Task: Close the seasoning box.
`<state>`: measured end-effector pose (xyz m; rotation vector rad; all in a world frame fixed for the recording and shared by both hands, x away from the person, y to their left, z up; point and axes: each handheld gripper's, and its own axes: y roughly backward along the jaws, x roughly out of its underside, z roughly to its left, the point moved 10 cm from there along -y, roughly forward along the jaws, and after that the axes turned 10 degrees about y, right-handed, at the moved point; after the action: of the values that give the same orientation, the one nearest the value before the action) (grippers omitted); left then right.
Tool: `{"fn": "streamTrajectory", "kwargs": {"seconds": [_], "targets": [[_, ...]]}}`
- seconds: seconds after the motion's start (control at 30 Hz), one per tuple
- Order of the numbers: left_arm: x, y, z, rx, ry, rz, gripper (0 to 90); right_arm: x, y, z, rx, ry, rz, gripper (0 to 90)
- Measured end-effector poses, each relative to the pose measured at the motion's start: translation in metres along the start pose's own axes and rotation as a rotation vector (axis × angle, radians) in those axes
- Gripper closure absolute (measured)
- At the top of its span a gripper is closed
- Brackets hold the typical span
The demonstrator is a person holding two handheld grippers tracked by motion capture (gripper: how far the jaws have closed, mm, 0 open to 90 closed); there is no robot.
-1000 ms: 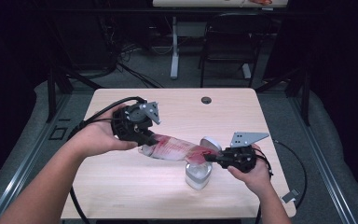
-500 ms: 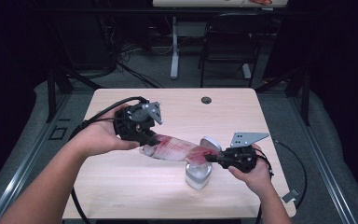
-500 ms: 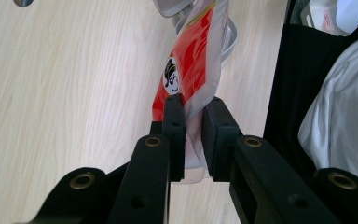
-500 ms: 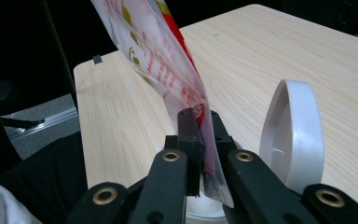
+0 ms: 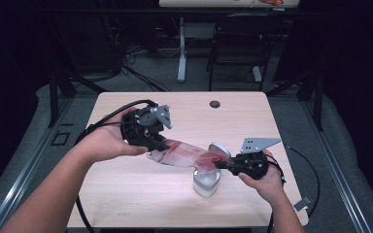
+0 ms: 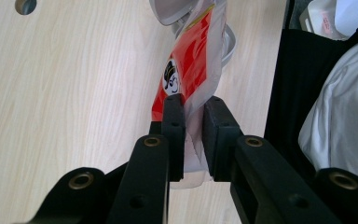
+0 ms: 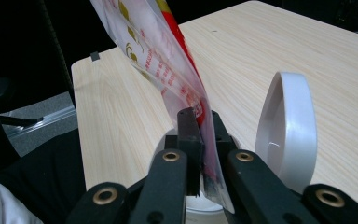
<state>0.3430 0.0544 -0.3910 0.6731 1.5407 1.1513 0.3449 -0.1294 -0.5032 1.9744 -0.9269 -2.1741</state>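
Both grippers are gripping a red-and-clear plastic pouch [image 5: 187, 154] above the table: left gripper [image 5: 156, 144] clamping one end, right gripper [image 5: 222, 164] pinching the other, seemingly over an open-lidded white container [image 5: 205, 182].
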Motion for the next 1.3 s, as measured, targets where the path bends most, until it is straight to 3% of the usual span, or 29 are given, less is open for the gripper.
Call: {"fn": "streamTrajectory", "kwargs": {"seconds": [1.3], "targets": [[-0.0025, -0.0001, 0.0009, -0.005, 0.000, -0.015, 78.0, 0.0015, 0.0001, -0.0016, -0.001, -0.008, -0.002, 88.6]]}}
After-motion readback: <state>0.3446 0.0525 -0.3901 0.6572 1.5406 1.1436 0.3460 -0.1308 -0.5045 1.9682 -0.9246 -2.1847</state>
